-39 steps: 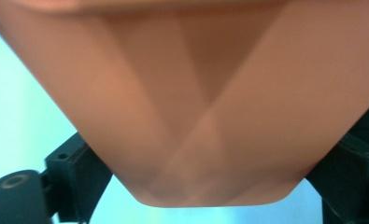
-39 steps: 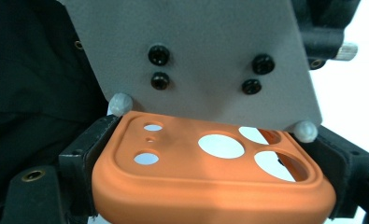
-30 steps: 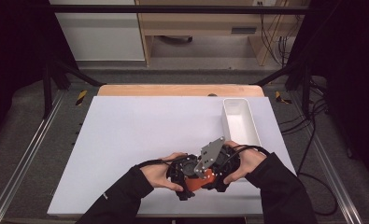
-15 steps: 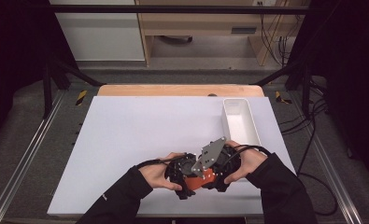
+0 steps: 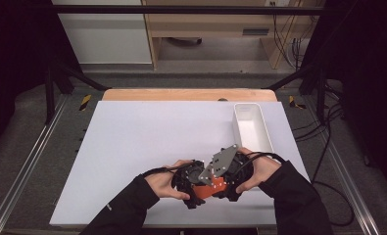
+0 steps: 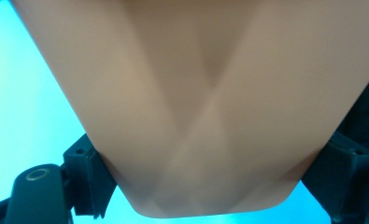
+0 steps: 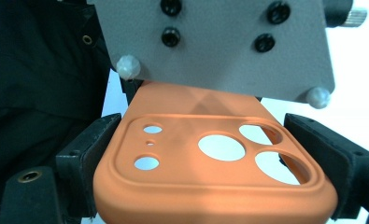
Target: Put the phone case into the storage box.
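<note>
An orange phone case with round camera holes hangs between both hands near the table's front edge. My left gripper is shut on one end of it; its jaws have just been closing on the case, which spans the space between them. My right gripper grips the camera end of the case, with both jaws against its sides; they have just been opening slightly with the case still between them. The other gripper's grey plate stands just beyond.
A long white tray lies at the back right of the white table top. A wooden strip runs along the far edge. Black frame posts and cables stand at both sides.
</note>
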`<state>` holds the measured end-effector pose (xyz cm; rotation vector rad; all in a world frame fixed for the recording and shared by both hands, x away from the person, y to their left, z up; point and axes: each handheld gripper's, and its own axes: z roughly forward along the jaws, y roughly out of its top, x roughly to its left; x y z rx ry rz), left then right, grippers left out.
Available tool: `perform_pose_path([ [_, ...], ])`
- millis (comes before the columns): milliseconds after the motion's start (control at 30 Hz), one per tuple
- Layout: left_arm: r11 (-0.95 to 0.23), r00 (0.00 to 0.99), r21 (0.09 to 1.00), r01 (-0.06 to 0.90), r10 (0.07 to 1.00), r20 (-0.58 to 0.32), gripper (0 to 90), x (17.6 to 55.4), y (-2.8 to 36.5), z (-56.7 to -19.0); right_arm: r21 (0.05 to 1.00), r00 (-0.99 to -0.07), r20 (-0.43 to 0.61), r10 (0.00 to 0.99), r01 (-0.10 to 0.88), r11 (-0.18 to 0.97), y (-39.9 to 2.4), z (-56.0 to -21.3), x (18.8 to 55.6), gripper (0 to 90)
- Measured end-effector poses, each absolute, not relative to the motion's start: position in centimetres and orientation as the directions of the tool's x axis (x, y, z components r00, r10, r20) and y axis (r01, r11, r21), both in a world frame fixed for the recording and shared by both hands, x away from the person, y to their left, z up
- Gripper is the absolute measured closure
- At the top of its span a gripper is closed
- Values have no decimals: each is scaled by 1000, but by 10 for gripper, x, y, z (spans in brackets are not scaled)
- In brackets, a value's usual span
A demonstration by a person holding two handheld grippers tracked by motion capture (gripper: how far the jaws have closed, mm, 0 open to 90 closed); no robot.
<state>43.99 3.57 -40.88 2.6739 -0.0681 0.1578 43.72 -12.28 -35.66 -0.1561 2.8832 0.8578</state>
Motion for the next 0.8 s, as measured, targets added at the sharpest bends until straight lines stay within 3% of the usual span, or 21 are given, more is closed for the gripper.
perform_pose_path([
  [800, -863, 992, 502, -57, 8, 125, 154, 441, 45, -405, 614, -986, -163, -19, -116, 781, -129, -351, 437, 70],
])
